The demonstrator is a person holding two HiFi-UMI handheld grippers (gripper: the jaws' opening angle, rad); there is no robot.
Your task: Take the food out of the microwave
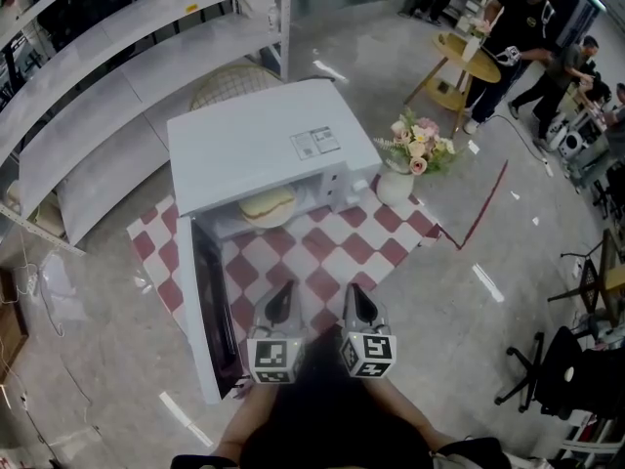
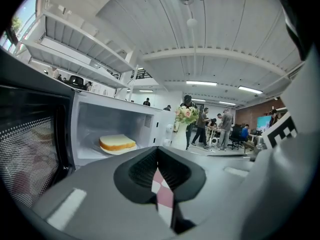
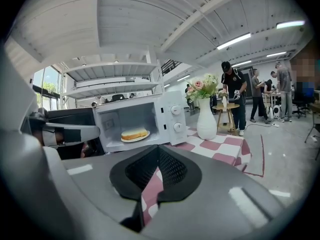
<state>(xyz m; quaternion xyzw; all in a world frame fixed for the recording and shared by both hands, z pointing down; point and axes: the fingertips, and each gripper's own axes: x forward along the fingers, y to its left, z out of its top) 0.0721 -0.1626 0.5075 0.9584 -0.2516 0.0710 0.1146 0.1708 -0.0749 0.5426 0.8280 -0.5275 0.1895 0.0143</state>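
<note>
A white microwave (image 1: 254, 140) stands on a red-and-white checked cloth (image 1: 322, 252), its door (image 1: 210, 301) swung wide open to the left. Inside, a slice of bread on a white plate (image 1: 267, 206) lies in the cavity, also seen in the left gripper view (image 2: 117, 144) and the right gripper view (image 3: 134, 134). My left gripper (image 1: 286, 288) and right gripper (image 1: 354, 291) hover side by side over the cloth in front of the microwave, well short of the plate. Both are shut with nothing in them (image 2: 157, 149) (image 3: 159, 148).
A white vase of flowers (image 1: 395, 186) stands on the cloth just right of the microwave's dials (image 3: 176, 118). White shelving (image 1: 117, 86) runs behind on the left. People stand round a small wooden table (image 1: 459, 62) at the far right. An office chair (image 1: 547, 369) stands at lower right.
</note>
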